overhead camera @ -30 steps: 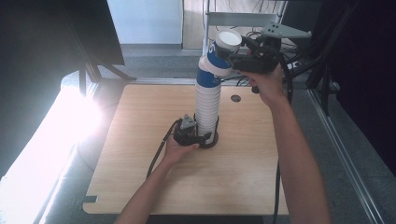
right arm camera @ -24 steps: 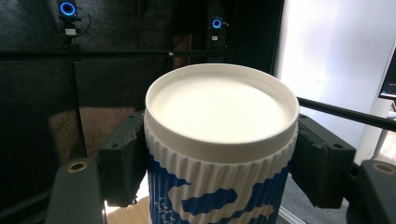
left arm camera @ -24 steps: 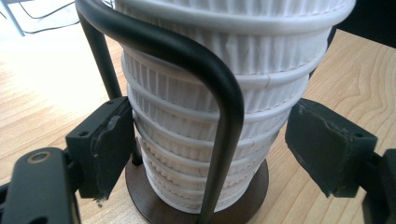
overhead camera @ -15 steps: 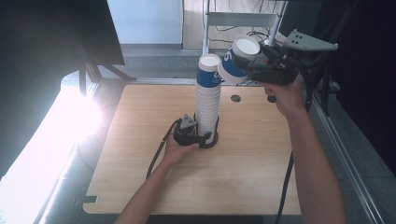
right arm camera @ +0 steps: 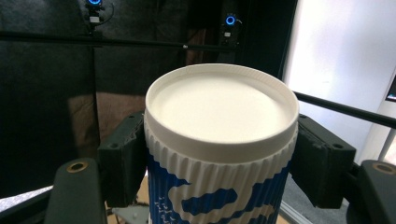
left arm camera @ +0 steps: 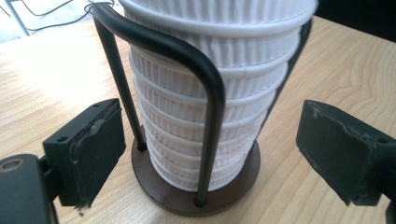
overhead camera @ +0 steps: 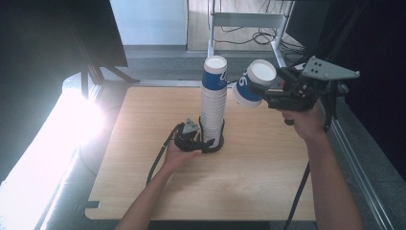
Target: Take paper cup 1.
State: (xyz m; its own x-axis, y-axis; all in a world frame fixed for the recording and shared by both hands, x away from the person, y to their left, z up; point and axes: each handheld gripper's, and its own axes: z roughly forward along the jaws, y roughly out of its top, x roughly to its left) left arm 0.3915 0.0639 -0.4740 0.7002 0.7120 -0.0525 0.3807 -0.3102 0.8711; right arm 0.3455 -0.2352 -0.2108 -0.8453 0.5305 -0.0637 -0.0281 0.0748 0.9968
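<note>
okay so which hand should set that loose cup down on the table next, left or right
Right, most likely. The right gripper is already shut on the cup, held in the air clear of the cup stack. The left gripper is low at the stack's holder, jaws open either side of it.

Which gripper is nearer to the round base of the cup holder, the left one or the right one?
Left. The left gripper sits at the holder base, its jaws open either side. The right gripper is raised off to the right, holding a cup.

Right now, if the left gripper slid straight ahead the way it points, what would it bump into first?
Probably the black wire holder around the stack of cups: its rod stands between the open left gripper and the cups.
</note>
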